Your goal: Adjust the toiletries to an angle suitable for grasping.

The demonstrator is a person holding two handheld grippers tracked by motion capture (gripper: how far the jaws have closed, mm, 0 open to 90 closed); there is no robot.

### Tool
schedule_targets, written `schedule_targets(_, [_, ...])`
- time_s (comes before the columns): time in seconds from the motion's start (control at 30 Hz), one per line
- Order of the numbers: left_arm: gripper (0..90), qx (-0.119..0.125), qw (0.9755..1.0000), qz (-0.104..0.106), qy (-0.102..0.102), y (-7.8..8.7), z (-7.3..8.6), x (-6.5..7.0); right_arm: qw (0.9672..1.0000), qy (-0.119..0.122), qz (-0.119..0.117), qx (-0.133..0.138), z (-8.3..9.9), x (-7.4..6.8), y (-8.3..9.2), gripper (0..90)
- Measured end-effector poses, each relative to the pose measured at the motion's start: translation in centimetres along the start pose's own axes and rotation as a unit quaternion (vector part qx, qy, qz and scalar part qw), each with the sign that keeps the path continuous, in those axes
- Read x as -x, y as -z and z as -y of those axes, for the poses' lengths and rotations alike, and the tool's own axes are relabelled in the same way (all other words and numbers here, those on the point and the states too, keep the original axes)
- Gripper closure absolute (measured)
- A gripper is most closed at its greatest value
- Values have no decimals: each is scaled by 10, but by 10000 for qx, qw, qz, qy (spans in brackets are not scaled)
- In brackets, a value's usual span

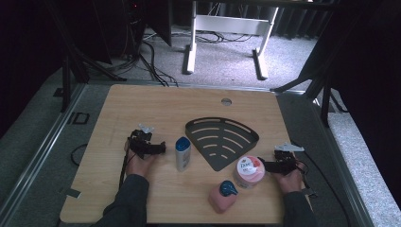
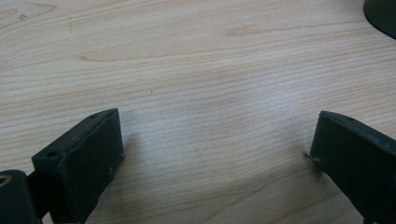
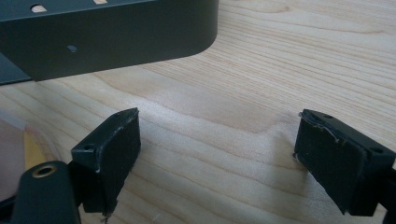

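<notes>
A black fan-shaped slotted rack [image 1: 222,141] lies flat at the table's middle. Left of it a white bottle with a blue cap [image 1: 183,152] lies on the wood. My left gripper [image 1: 162,148] rests just left of that bottle, pointing right. In the left gripper view its jaws [image 2: 215,144] stand open over bare wood, with the rack's edge [image 2: 382,14] at top right. A Dove jar [image 1: 249,171] stands near the rack's front corner, and my right gripper [image 1: 263,165] sits close beside it, pointing left. Its own view shows it [image 3: 217,149] open and empty below the rack's wall [image 3: 107,32].
A pink bottle with a teal cap [image 1: 223,195] lies near the front edge, left of the jar. A round cable hole [image 1: 226,101] sits at the table's [image 1: 142,104] back. Cables and a white stand's legs [image 1: 227,42] are on the floor beyond.
</notes>
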State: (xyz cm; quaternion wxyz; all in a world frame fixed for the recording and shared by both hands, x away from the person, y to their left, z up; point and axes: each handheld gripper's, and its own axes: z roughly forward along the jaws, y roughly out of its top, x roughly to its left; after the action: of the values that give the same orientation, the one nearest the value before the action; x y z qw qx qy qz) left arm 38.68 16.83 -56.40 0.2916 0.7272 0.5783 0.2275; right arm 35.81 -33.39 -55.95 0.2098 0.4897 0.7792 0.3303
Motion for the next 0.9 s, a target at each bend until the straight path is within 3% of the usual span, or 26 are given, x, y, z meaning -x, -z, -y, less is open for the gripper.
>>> schedule_targets(0.17, [90,97,9999,93,-75,3,1,0,10000,0,0,0,0,0,0,141])
schedule_targets(0.27, [283,100,9997,183,-158,8,0,3,10000,-1,-2,0,0,0,0,141])
schedule_targets(0.33, [514,36,9995,211,-236,12,-1,6,10000,-1,-1,0,0,0,0,141])
schedule_targets(0.43, [524,32,9989,305,-348,18,-1,11,10000,0,-2,0,0,0,0,142])
schedule_targets(0.53, [525,112,9973,665,-301,26,-2,11,10000,0,-4,0,0,0,0,142])
schedule_targets(0.7, [730,304,9935,961,-529,43,1,15,10000,4,-8,8,0,0,0,144])
schedule_targets(0.83, [893,331,9905,1212,-555,56,10,18,10000,1,-13,9,1,0,1,145])
schedule_targets(0.9, [897,327,9889,1320,-603,59,12,21,10000,1,-14,6,1,0,1,145])
